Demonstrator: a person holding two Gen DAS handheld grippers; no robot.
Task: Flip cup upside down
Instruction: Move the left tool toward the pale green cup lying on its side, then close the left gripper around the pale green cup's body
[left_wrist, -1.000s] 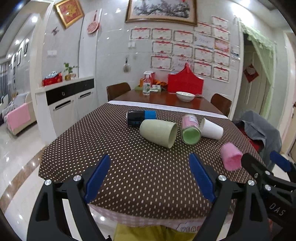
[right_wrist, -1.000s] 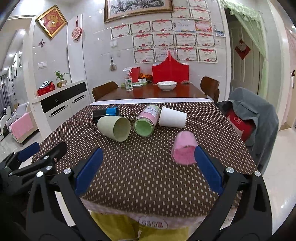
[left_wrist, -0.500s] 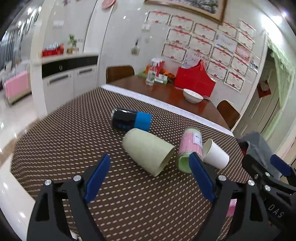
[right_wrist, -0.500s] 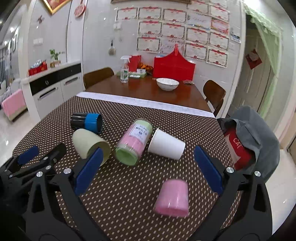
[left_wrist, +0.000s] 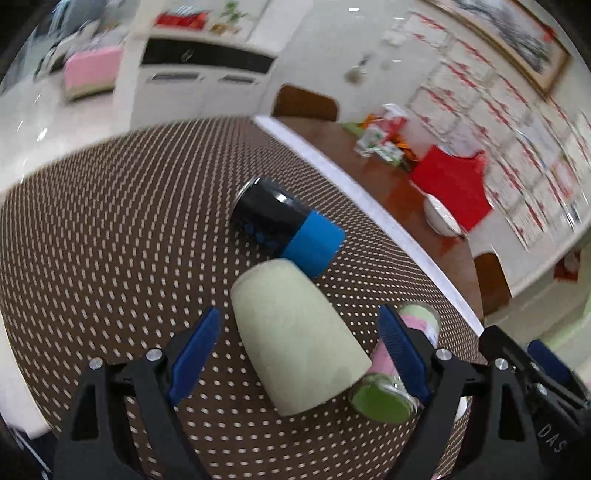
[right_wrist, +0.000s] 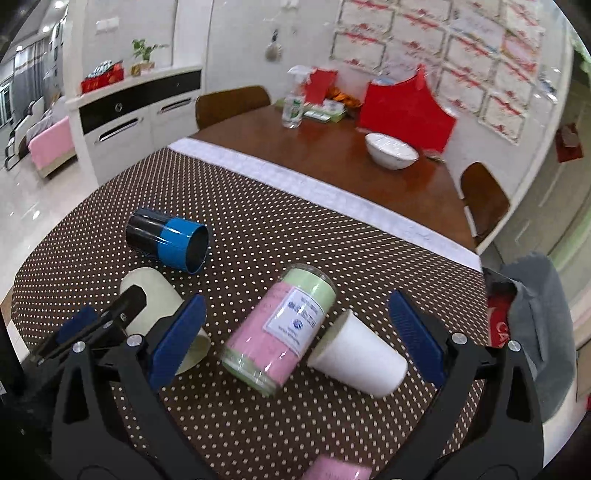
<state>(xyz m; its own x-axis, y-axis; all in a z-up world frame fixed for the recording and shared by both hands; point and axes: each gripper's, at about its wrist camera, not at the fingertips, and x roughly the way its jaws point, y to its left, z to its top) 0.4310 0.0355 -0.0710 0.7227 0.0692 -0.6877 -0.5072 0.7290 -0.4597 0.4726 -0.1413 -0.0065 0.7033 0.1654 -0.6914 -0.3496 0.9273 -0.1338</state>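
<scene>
Sideways on the brown polka-dot tablecloth (right_wrist: 277, 229) lie several cups.
Largest, the pale green plastic cup (left_wrist: 295, 339) rests near the table's left edge, between the released jaws of the left gripper (left_wrist: 299, 354); the right gripper (right_wrist: 295, 334), also released, brackets the pink-and-green labelled jar (right_wrist: 280, 328) and the white paper cup (right_wrist: 360, 354).
</scene>
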